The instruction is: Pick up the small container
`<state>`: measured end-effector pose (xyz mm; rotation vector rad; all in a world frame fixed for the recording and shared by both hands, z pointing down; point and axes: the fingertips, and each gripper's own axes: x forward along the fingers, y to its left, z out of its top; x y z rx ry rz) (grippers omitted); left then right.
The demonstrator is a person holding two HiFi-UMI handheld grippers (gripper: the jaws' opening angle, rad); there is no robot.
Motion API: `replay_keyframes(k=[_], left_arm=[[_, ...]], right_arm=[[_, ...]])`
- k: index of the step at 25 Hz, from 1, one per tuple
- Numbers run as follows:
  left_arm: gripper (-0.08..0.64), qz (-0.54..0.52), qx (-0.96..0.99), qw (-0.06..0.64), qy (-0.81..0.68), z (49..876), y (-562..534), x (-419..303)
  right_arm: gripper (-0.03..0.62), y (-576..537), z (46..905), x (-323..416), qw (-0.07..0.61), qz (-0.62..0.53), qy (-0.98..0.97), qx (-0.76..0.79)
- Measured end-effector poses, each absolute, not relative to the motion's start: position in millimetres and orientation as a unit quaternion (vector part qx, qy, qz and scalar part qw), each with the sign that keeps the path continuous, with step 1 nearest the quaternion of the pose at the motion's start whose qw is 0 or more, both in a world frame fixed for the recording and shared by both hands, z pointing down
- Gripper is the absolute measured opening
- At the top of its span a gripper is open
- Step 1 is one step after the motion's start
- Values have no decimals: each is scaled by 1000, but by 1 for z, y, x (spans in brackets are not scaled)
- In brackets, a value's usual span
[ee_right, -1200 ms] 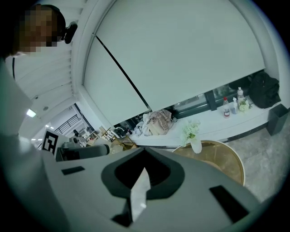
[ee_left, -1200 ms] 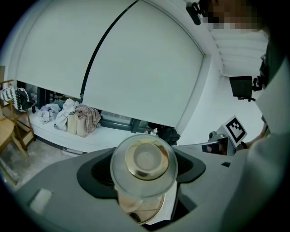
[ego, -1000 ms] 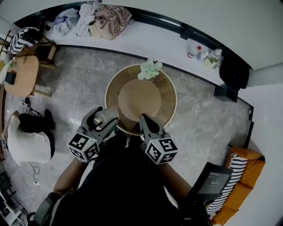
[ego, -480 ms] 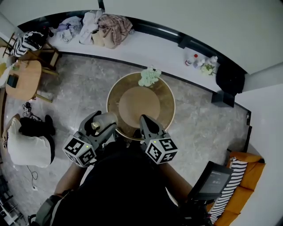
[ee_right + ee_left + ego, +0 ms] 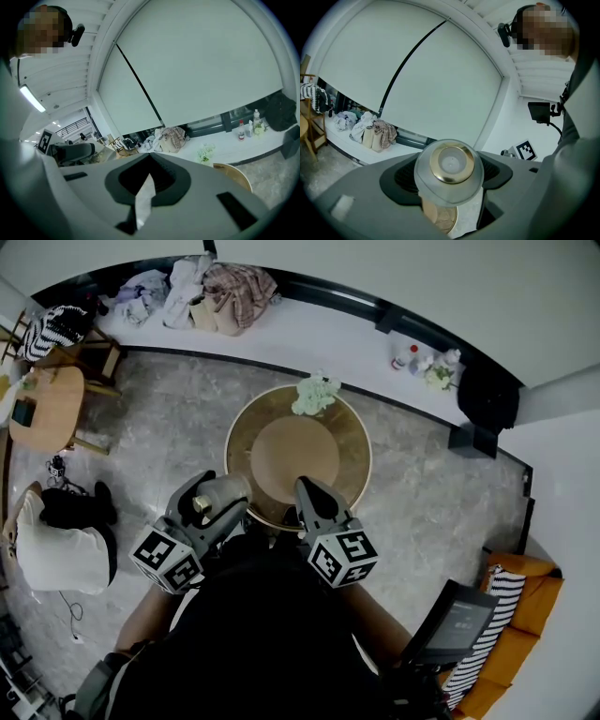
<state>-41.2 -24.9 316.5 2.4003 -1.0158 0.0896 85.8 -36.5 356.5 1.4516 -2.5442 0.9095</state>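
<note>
Container: small frosted-glass jar with gold cap [image 5: 450,166], clamped in your left tool [image 5: 223,495], axis along the jaws, cap toward you.
Position: at near-left rim of round wooden counter [image 5: 354,442].
Right tool [image 5: 143,199]: jaws together, empty.

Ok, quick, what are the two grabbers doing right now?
Left gripper: shut on the small container.
Right gripper: shut, nothing between its jaws.
</note>
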Motion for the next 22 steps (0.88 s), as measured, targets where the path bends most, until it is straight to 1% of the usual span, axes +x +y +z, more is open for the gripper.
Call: replay_keyframes(k=[22], left_arm=[[337,43,881,275,-382,333,-29,-50]], right_arm=[[-2,-36,347,81,32,282,-836,469]])
